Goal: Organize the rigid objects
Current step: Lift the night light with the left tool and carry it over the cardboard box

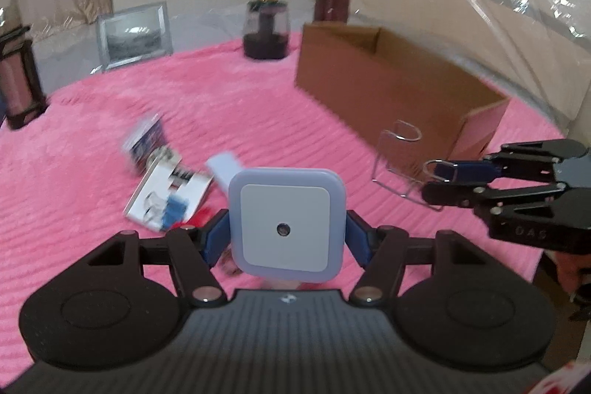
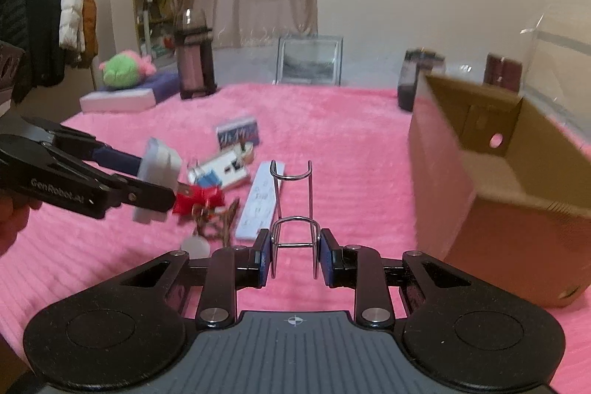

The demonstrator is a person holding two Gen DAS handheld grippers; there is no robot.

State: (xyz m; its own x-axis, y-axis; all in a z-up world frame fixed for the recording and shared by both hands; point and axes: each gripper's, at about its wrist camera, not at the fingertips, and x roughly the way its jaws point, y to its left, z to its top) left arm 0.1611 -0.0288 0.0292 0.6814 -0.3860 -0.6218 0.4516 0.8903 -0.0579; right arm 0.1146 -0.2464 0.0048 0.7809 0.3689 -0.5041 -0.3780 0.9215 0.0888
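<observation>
Left gripper (image 1: 286, 239) — fingers pressed on either side of one square white night light (image 1: 285, 222), held clear of the pink blanket (image 1: 92, 172). Keep the squeeze steady as you carry it right toward the cardboard box (image 2: 498, 187), and lower it over the rim before you let go.

Right gripper (image 2: 294, 259) — fingers narrow, clamped on the near loop of one wire-and-clear-plastic stand (image 2: 293, 202). The wire is thin and smooth, so it may twist in the pads; hold it level, and bring the two arms to the opening one at a time so they do not meet above it.

Loose items on the blanket, left to right:
- red trinket with a brown chain (image 2: 207, 205) — one, tangled; its parts cannot be counted
- printed packet (image 2: 221, 170) — one
- small printed box (image 2: 238, 132) — one, farther back
- long white strip (image 2: 260, 198) — one, just beside the stand

Receiving container: one box, open at the top, at the right; its floor is only partly visible, with nothing seen on it.

Far edge, left to right — one dark-framed lantern (image 2: 194, 65), one picture frame (image 2: 309, 61), two dark jars (image 2: 415, 80).
</observation>
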